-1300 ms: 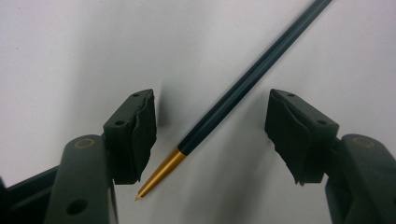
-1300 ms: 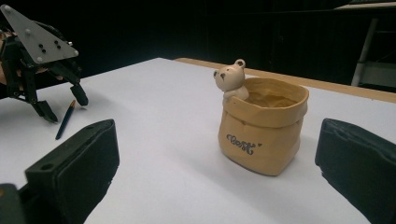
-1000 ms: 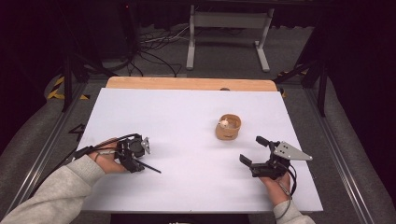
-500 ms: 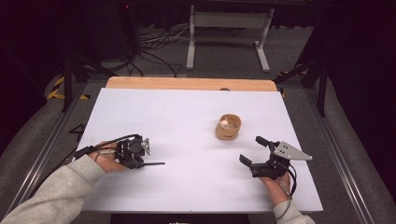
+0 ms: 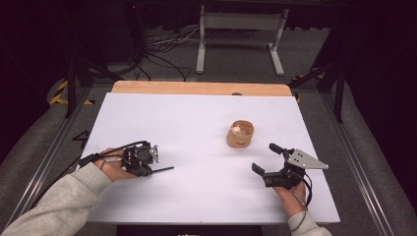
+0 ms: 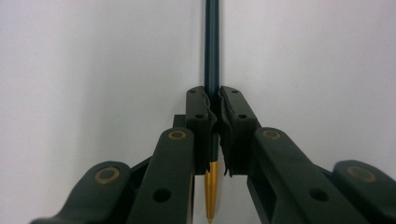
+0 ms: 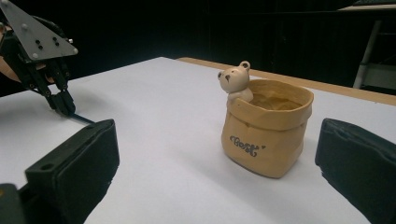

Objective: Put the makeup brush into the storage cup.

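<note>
pen clamped at left, bear pot standing free

the white table (image 5: 196, 123) holds a tan sack-shaped pot (image 5: 240, 135) with a small bear on its rim, right of centre. the right gripper (image 5: 268, 158), just short of the pot, has jaws spread wide and empty. the left gripper (image 5: 156, 169) pinches a dark pen (image 6: 212, 56), gold-ended, perhaps lying low over the table.

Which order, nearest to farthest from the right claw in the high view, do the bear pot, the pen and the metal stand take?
From the right claw:
1. Bear pot, just beyond it, slightly left.
2. Pen, across the table, clamped in the left claw.
3. Metal stand, on the floor past the table's far edge.
</note>
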